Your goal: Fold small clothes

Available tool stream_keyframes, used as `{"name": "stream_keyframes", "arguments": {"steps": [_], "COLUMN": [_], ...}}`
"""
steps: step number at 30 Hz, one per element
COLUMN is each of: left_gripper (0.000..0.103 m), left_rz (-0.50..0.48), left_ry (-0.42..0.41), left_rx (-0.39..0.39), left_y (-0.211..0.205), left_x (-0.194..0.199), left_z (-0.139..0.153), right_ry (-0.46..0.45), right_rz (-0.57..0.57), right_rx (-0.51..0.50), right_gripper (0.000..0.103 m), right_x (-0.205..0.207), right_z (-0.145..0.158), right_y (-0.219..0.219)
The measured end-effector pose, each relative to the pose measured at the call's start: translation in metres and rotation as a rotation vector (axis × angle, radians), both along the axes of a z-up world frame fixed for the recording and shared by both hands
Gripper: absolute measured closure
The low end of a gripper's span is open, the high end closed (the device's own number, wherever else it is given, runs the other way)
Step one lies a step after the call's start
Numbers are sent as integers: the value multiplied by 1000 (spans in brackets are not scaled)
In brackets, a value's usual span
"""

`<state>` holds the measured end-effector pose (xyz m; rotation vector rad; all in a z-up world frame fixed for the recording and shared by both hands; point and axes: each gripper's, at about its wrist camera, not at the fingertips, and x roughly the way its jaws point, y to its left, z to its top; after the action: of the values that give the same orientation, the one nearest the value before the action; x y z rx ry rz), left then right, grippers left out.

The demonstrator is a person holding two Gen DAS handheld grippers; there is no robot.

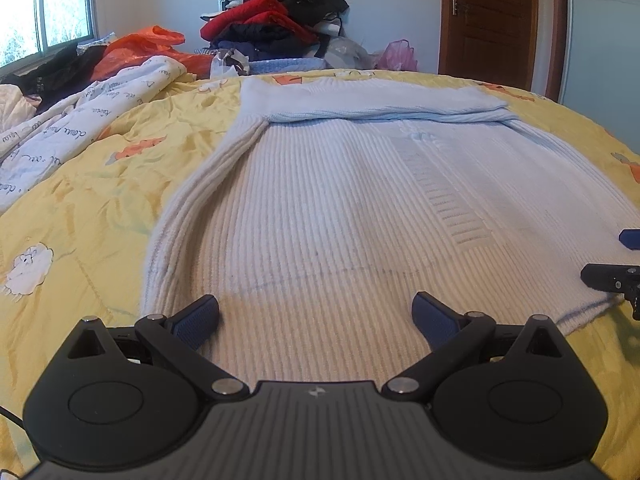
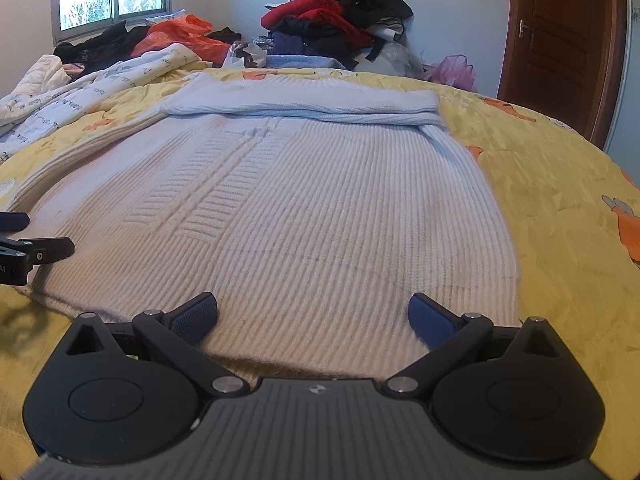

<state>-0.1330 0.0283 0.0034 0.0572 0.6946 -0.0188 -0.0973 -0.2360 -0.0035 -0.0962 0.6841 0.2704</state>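
Observation:
A pale blue-white ribbed knit sweater point(image 1: 340, 200) lies flat on the yellow quilt point(image 1: 80, 208), its sleeves folded across the far end. My left gripper point(image 1: 316, 316) is open over the sweater's near hem at its left part, nothing between its blue pads. In the right wrist view the same sweater point(image 2: 300, 208) fills the middle, and my right gripper point(image 2: 312, 316) is open above the near hem toward its right corner, holding nothing. Each gripper shows at the other view's edge: the right one point(image 1: 616, 276), the left one point(image 2: 28, 248).
A heap of dark and red clothes point(image 1: 276, 12) rises at the far end of the bed. An orange plastic bag point(image 1: 144, 48) and a white printed blanket point(image 1: 80, 120) lie at the far left. A brown door point(image 1: 492, 20) stands at the far right.

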Motion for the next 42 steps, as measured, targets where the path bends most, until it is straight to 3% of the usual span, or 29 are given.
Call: {"name": "stream_keyframes", "arguments": {"steps": [5, 8, 11, 13, 17, 21, 23, 25, 26, 35, 37, 38, 39, 42], "left_gripper": [0, 0, 0, 0, 0, 0, 0, 0, 0, 38, 61, 67, 77, 84], "left_rz": [2, 31, 47, 85, 66, 42, 24, 15, 8, -11, 2, 5, 10, 22], "left_ry": [6, -44, 26, 69, 115, 139, 159, 175, 182, 209, 215, 220, 226, 247], "left_rx": [-12, -35, -73, -82, -212, -289, -323, -337, -347, -280, -264, -265, -272, -314], "left_y": [13, 36, 58, 68, 82, 87, 88, 87, 87, 87, 90, 93, 97, 107], "left_x": [-16, -30, -22, -13, -1, 9, 15, 20, 22, 34, 38, 39, 40, 43], "left_z": [18, 29, 23, 17, 14, 16, 17, 18, 19, 24, 24, 25, 24, 24], "right_ry": [46, 51, 116, 165, 258, 275, 296, 304, 306, 365, 367, 368, 369, 379], "right_rz": [41, 9, -111, -163, -151, -80, -46, -30, -22, -12, -18, -20, -18, -20], "right_rx": [12, 192, 378, 464, 500, 517, 554, 550, 554, 728, 745, 743, 741, 689], "right_gripper": [1, 0, 1, 8, 15, 18, 27, 43, 44, 43, 42, 42, 50, 80], "right_x": [-3, -7, 2, 10, 26, 35, 40, 45, 47, 59, 62, 63, 64, 68], "right_z": [10, 33, 40, 35, 19, 13, 12, 10, 11, 0, -2, -3, -3, -4], "right_y": [-8, -47, -100, -127, -139, -130, -127, -125, -126, -148, -148, -146, -145, -140]}}
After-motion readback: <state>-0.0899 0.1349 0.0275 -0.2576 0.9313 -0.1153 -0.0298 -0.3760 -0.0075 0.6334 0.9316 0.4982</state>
